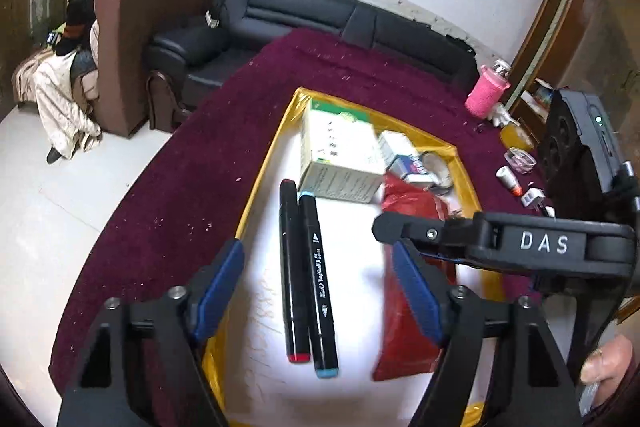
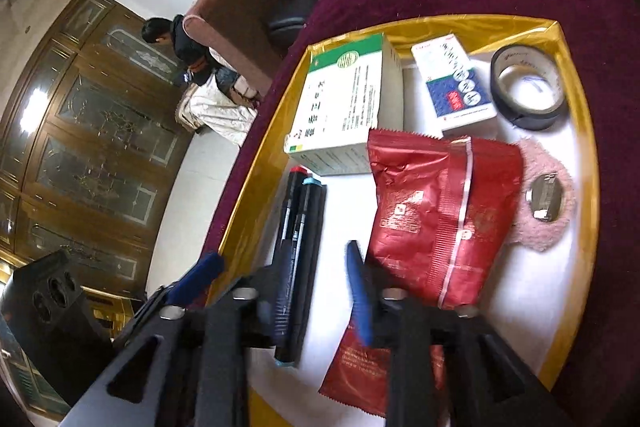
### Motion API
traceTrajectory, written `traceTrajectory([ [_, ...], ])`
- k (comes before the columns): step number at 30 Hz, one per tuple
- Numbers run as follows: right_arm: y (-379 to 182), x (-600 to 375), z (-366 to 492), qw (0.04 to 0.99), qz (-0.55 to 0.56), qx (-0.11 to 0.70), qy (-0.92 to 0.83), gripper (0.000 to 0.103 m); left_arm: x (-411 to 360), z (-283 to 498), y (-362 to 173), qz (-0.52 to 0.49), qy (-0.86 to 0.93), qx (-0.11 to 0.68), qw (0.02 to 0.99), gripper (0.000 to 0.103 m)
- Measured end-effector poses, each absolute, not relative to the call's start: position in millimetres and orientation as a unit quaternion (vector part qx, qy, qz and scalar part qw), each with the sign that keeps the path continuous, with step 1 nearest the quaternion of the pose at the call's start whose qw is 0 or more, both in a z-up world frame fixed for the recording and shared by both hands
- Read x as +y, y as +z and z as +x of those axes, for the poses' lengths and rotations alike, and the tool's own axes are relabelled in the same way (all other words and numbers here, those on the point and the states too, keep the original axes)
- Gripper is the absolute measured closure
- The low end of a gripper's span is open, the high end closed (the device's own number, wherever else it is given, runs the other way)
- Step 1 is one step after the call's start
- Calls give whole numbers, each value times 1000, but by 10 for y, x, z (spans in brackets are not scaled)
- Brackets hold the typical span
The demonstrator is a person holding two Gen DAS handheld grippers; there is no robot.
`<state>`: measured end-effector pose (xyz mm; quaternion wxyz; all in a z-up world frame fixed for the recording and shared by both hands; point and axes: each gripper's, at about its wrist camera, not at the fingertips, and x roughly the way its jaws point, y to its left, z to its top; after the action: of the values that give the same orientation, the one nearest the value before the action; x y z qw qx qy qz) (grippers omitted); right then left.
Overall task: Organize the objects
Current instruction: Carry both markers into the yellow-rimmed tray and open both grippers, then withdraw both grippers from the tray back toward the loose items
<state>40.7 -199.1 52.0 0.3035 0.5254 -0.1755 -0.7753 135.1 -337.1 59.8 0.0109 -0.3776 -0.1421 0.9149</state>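
The left tool [image 1: 318, 269] hangs open and empty over two black markers [image 1: 306, 279] lying side by side in the yellow-rimmed tray [image 1: 260, 183]. The right tool [image 2: 284, 275], partly open, straddles them without pressing; the red packet [image 2: 436, 211] lies beside.

Two black markers [image 1: 306, 279] side by side

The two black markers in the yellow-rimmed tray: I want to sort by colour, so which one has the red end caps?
The black marker with red caps, lying nearer the tray's yellow rim; its neighbour, the black marker with light blue caps, carries white print.
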Motion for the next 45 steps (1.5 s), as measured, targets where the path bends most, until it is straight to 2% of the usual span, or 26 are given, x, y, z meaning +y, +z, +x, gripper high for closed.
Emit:
traceTrajectory([
  [2, 620, -1913, 461, 299, 507, -169, -790, 44, -3312, 1416, 683, -367, 922, -128, -3, 18],
  [4, 713, -1817, 533, 297, 489, -164, -804, 37, -3249, 1479, 763, -356, 927, -115, -14, 17],
  [11, 969, -1509, 793, 270, 420, -119, -858, 27, -2956, 1598, 973, -337, 938, -64, -57, 12],
  [18, 1083, -1282, 1016, 253, 377, -69, -888, 21, -2597, 1614, 1042, -330, 940, -1, -81, 12],
  [31, 1187, -806, 1309, 225, 333, -44, -915, 14, -2061, 1667, 1132, -324, 941, 60, -80, 11],
  [45, 1145, -167, 1369, 191, 321, -73, -925, 12, -1509, 1656, 1118, -327, 937, 111, -53, 10],
])
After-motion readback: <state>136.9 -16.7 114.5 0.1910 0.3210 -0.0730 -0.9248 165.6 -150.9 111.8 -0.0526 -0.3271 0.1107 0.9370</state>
